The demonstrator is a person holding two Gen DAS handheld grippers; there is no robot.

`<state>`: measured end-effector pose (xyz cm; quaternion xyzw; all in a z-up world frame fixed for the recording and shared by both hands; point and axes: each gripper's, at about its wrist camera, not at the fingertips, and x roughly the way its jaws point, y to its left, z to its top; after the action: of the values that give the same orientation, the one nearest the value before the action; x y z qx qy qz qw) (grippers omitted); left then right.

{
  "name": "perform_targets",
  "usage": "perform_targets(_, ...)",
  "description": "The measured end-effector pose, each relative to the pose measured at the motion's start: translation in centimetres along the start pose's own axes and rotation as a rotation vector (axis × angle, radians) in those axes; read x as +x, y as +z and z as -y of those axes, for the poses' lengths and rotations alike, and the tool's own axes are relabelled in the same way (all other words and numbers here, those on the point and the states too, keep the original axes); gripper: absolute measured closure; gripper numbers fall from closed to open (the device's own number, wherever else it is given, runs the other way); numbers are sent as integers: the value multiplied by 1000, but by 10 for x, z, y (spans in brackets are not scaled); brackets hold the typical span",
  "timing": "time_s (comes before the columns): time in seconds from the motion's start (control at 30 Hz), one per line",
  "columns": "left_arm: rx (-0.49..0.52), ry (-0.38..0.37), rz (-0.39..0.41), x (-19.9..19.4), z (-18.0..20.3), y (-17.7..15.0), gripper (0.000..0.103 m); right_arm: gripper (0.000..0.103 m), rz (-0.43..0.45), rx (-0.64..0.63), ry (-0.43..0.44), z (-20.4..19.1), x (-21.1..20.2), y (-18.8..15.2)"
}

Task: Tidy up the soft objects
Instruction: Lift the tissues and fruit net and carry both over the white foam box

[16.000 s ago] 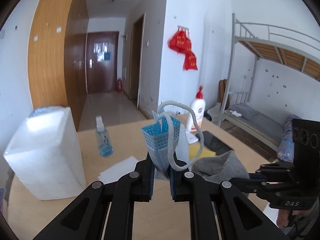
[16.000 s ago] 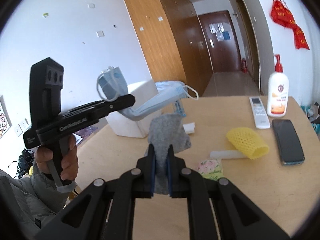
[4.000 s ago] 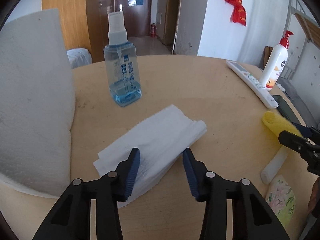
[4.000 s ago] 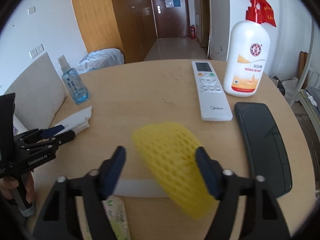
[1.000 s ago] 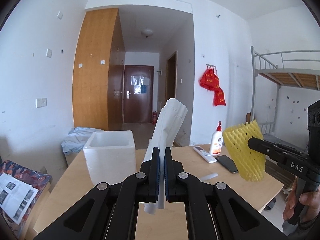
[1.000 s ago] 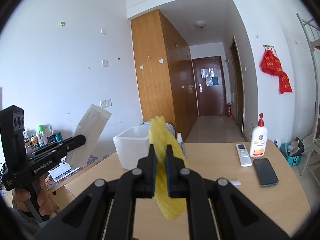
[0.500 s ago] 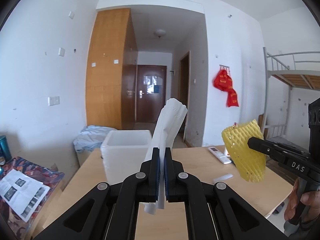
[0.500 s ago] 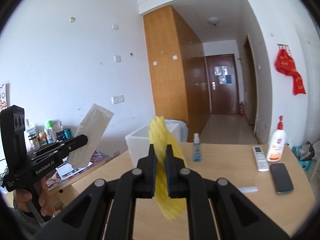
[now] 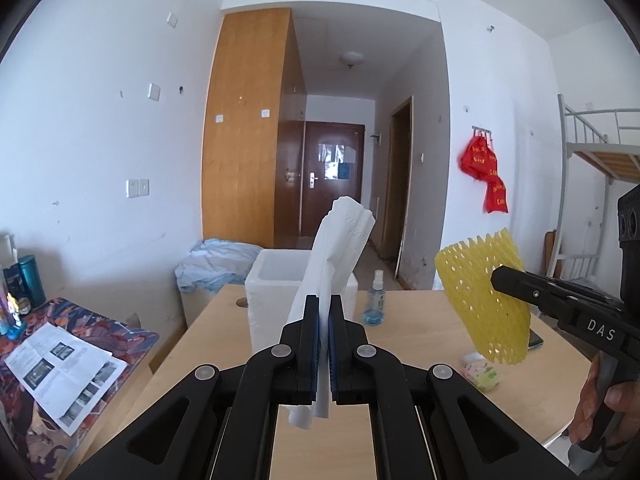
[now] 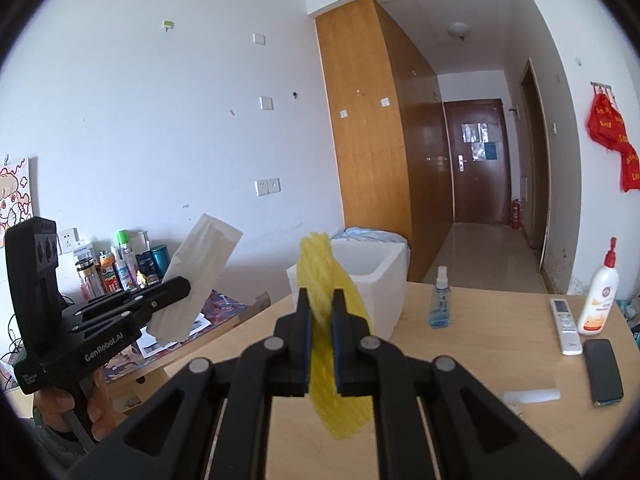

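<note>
My left gripper (image 9: 324,312) is shut on a folded white paper towel (image 9: 340,256) and holds it upright, high above the table's near left end. It also shows in the right wrist view (image 10: 200,276). My right gripper (image 10: 320,304) is shut on a yellow foam net sleeve (image 10: 336,360), also held in the air, to the right of the left gripper (image 9: 484,296). An open white foam box (image 9: 276,296) stands on the wooden table (image 9: 400,312) beyond both grippers; it also shows in the right wrist view (image 10: 380,276).
On the table are a blue spray bottle (image 10: 440,304), a white remote (image 10: 566,326), a lotion pump bottle (image 10: 600,300), a black phone (image 10: 604,370), a white strip (image 10: 532,396) and a tissue pack (image 9: 482,374). A cluttered side table (image 9: 60,360) stands left.
Both grippers have drifted left and slightly back with their loads still held. The foam box and spray bottle have shifted right in both views.
</note>
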<state>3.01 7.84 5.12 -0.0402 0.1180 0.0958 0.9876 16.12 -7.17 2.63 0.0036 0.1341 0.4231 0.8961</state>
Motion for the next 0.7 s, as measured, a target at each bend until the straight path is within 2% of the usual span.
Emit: perform_targets(0.7, -1, 32, -31, 63, -15, 19, 99, 92, -40, 13, 2, 15, 57, 20)
